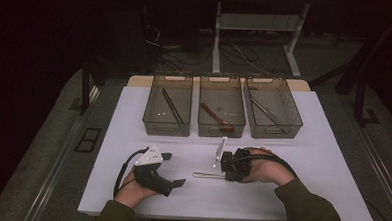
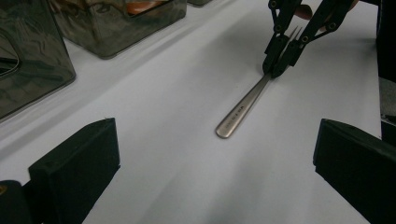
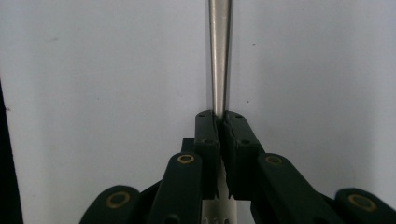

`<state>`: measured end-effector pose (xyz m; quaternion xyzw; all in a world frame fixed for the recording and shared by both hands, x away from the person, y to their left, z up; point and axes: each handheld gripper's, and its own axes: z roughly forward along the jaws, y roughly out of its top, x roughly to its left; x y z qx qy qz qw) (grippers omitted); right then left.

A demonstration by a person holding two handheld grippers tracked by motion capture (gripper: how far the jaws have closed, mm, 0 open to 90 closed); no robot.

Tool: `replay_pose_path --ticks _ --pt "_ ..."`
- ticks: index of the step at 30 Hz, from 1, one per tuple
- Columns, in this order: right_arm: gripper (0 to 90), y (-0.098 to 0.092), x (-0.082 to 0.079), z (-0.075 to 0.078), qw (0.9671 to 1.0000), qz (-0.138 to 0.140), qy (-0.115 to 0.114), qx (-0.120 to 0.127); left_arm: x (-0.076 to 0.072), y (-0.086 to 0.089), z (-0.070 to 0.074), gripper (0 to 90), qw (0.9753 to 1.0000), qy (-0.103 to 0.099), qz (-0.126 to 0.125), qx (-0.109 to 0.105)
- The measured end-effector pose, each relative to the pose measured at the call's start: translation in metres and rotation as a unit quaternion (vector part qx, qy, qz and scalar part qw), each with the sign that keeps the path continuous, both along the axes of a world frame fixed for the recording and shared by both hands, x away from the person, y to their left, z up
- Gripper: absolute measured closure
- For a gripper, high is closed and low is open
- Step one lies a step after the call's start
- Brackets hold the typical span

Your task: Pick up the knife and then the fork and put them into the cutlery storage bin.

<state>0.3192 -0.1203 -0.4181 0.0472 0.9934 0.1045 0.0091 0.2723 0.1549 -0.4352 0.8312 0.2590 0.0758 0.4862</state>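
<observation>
A slim fork (image 2: 243,108) of brushed steel lies flat on the smooth white table (image 1: 132,138), near the person and right of centre, its rounded handle end pointing left and its tines toward the right hand. The right gripper (image 2: 275,70), matte black with brass-coloured pivot pins on its linkage, has its jaws pinched tight on the fork's neck, just behind the tines; in the right gripper view the shiny tapering handle runs straight away from the closed tips (image 3: 218,122). The left gripper (image 1: 174,169), black with a white three-cornered plate on top, rests at the near left, well apart from the fork, its blocky jaws spread wide and holding nothing. At the far side stand three smoky, translucent plastic bins (image 1: 153,126) in a row, each rectangular with ribbed walls, with a utensil inside each.
</observation>
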Motion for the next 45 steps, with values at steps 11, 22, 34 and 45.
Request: replay_pose_path --ticks 11,22,34,45 --pt "83.6 -0.023 0.011 0.005 0.9948 -0.062 0.022 0.077 0.0 0.0 0.0 0.0 1.0 -0.001 0.001 0.001" --pt "83.6 -0.047 0.02 0.013 0.985 -0.118 0.014 0.125 0.0 0.001 0.0 0.0 1.0 -0.002 -0.001 0.001" --pt "83.6 -0.085 0.026 0.036 0.9657 -0.168 0.01 0.197 0.0 0.002 0.0 0.0 1.0 -0.002 -0.001 0.0" --pt "83.6 -0.122 0.032 0.062 0.9381 -0.239 -0.027 0.249 0.0 0.001 0.0 0.0 1.0 -0.001 0.001 0.0"
